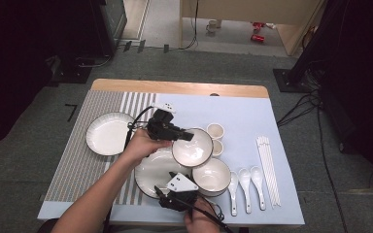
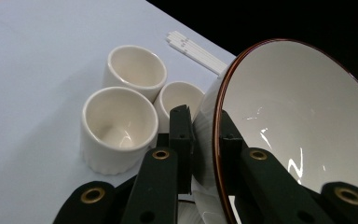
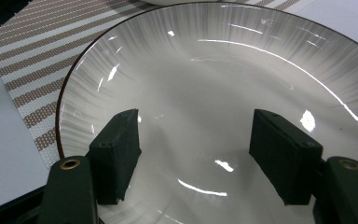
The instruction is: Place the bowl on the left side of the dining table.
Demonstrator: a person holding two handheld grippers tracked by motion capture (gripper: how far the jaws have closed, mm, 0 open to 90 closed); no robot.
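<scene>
The left gripper (image 1: 183,136) is pinching the brown rim of a glossy ceramic bowl (image 2: 298,121), lifted beside three ribbed cups (image 2: 119,126); the right gripper (image 3: 196,154) is hovering spread over a fluted plate (image 3: 205,74).

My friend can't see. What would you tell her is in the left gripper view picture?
The left gripper pinches the brown-edged rim of a shiny white ceramic bowl between its two black jaws, and the bowl stands tilted on edge. Behind it, three small cream ceramic cups sit close together on the pale blue tablecloth, with white chopsticks farther back.
</scene>
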